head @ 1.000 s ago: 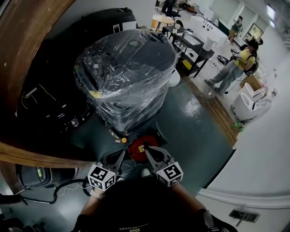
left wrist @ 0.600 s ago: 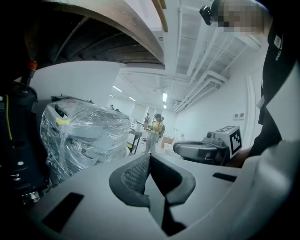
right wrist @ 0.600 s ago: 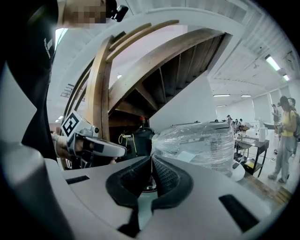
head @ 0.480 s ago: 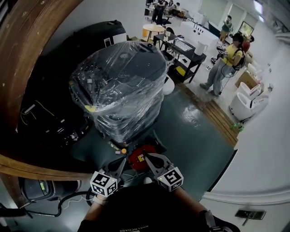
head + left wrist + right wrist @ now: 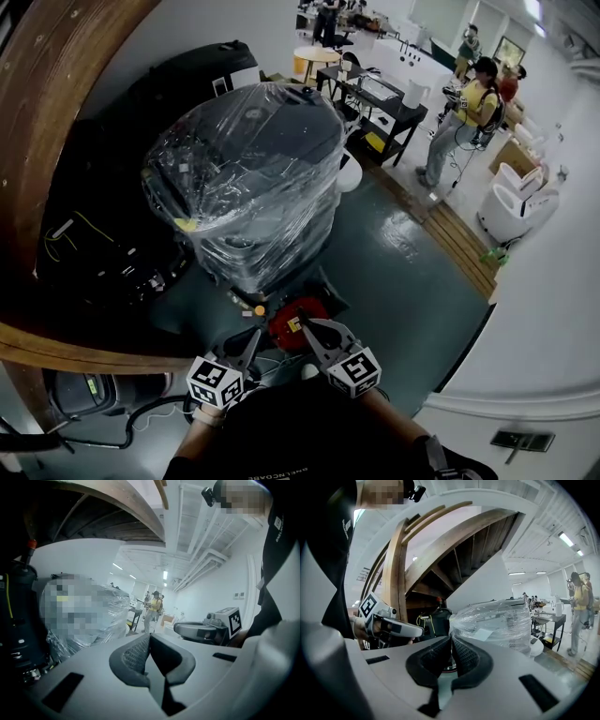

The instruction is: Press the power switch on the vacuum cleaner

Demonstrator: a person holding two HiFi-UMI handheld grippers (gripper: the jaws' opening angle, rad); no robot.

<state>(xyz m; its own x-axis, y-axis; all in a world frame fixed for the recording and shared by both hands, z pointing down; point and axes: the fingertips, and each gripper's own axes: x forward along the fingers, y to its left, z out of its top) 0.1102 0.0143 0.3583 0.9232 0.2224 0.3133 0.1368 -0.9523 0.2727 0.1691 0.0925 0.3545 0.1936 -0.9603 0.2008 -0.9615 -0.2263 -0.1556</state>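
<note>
- Wooden staircase (image 5: 56, 112): it curves over the left of the head view. The dark equipment stowed under it leaves you only a narrow bay to work in.
- Film-wrapped load (image 5: 248, 178): this stands on the floor (image 5: 394, 272) straight ahead and blocks any approach from the far side. You therefore reach down in front of it.
- Vacuum cleaner (image 5: 283, 323): the small red body sits on the floor at the foot of the wrapped load, just ahead of both tools. Its power switch cannot be picked out with certainty from here.
- Right tongs (image 5: 307, 328): the pads are pressed together and hold nothing, which gives a single blunt tip suited to pushing a button. The tip hangs over the red body; whether it touches cannot be told.
- Left tongs (image 5: 251, 339): these are likewise closed and empty. You hold them just beside the vacuum cleaner's left edge, probably to stay clear of the pressing tool.
</note>
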